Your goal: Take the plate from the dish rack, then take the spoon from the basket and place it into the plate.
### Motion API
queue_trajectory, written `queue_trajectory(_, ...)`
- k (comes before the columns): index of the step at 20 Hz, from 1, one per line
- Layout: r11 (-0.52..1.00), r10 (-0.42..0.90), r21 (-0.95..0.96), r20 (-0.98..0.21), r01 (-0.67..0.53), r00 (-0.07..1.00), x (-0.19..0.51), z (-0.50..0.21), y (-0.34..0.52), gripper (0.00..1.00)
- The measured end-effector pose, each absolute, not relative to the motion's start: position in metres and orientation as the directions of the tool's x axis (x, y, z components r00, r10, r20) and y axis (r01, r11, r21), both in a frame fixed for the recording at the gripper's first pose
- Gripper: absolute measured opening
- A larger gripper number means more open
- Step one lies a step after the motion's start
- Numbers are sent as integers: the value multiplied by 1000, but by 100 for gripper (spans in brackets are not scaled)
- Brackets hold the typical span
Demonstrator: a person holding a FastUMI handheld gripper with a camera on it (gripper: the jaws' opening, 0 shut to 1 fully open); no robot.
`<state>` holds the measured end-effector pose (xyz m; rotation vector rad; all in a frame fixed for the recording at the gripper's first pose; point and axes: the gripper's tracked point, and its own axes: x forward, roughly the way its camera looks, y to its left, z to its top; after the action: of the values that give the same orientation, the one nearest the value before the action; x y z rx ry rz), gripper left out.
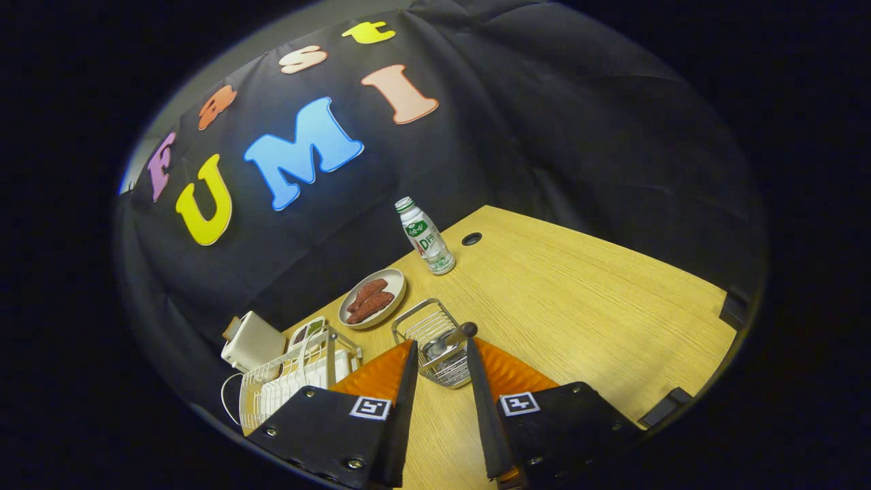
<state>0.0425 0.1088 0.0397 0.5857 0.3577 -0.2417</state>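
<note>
gripper [441, 354] fingers spread, holding nothing; wire basket [429, 325] with spoon [446, 340] sits between the tips; dish rack [292, 378] to its left on the table [578, 306]

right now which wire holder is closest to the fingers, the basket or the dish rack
The wire basket with the spoon, just ahead between the open hand-held gripper fingers; the white dish rack sits off beside the left finger.

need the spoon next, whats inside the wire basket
A spoon lies in the wire basket, its handle leaning up over the far rim. The open gripper hangs just above, its fingertips covering the basket's near corners, so anything there is hidden.
</note>
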Motion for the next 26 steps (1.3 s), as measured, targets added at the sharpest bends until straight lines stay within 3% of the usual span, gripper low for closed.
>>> queue_trajectory(10, 775, -120, 539, -386, 329, 915, 82, 28, 99, 41)
queue_trajectory(11, 772, -117, 548, -375, 322, 920, 94, 26, 99, 16)
queue_trajectory(14, 760, -129, 553, -386, 341, 913, 81, 42, 92, 16)
queue_trajectory(15, 762, -122, 551, -394, 340, 911, 104, 22, 94, 8)
queue_trajectory(26, 858, -91, 446, -353, 253, 931, 92, 84, 100, 8)
